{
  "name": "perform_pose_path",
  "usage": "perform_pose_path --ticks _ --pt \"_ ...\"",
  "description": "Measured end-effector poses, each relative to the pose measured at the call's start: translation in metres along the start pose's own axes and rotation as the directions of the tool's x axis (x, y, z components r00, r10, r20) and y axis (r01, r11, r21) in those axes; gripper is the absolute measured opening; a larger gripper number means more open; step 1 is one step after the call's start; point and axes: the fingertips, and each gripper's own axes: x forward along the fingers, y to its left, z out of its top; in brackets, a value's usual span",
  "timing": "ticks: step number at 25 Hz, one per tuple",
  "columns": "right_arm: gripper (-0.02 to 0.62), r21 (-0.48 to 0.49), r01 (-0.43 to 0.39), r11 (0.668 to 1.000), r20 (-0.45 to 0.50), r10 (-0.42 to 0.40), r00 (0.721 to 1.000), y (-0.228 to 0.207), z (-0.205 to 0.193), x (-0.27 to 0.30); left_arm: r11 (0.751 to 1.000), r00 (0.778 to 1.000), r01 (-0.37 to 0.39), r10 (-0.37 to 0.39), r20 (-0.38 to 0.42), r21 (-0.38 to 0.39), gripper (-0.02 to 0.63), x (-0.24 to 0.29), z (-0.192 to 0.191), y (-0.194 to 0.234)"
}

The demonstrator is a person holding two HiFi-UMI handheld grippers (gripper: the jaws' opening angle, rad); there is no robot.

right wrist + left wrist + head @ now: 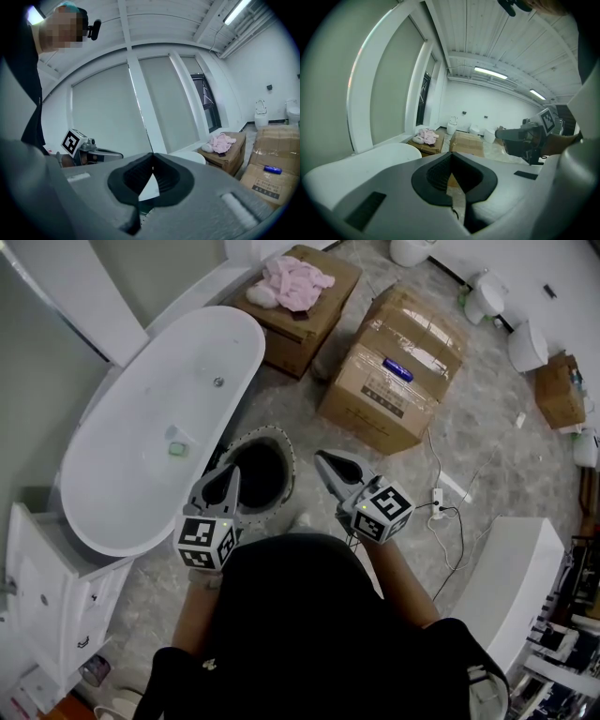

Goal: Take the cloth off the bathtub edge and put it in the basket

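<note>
Green cloth (178, 448) lies inside the bathtub (246, 334) rim.
Left gripper (229, 474), right gripper (322, 458): closed, empty; reaching unopened could push it deeper.

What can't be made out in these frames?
Basket interior: head view, dark, partly covered by left hand-held gripper.
Small green item in bathtub: head view, too small to identify.
Blue object on cardboard box: head view, too small.
</note>
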Motion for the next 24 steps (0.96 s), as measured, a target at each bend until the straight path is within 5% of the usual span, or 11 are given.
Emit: perform_pose_path --ticks 24 --pt "-0.005 -0.001 0.038 0.999 0.017 -0.038 0.999 -0.015 0.004 0.006 0.999 0.999 0.034 -0.034 0.003 0.016 0.014 0.023 0.011 0.007"
